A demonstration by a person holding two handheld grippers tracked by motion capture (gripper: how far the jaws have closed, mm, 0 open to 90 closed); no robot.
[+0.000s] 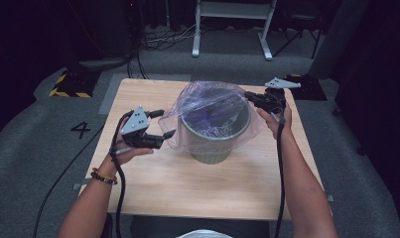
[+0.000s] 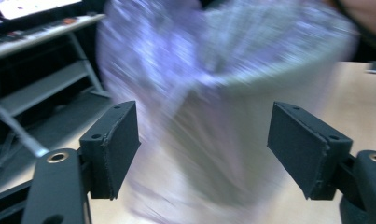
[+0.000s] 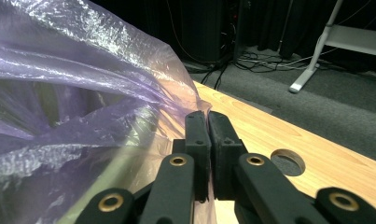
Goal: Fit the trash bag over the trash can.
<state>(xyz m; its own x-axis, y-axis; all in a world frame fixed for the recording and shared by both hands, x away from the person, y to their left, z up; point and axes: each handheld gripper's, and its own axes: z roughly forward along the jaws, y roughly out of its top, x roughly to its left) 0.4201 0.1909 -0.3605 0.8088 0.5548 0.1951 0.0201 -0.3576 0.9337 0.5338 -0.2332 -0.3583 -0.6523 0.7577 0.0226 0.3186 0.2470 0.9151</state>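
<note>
your left gripper (image 1: 163, 124) has its 2 jaws spread wide with nothing pinched; the purple plastic bag (image 1: 210, 111) hangs just ahead of the gap, draped over the grey-green bin (image 1: 215, 141) on the wooden surface (image 1: 187, 183). your right gripper (image 3: 208, 128) has its 2 jaws clamped together on the bag's edge, the film bunching up left of the jaws.
</note>
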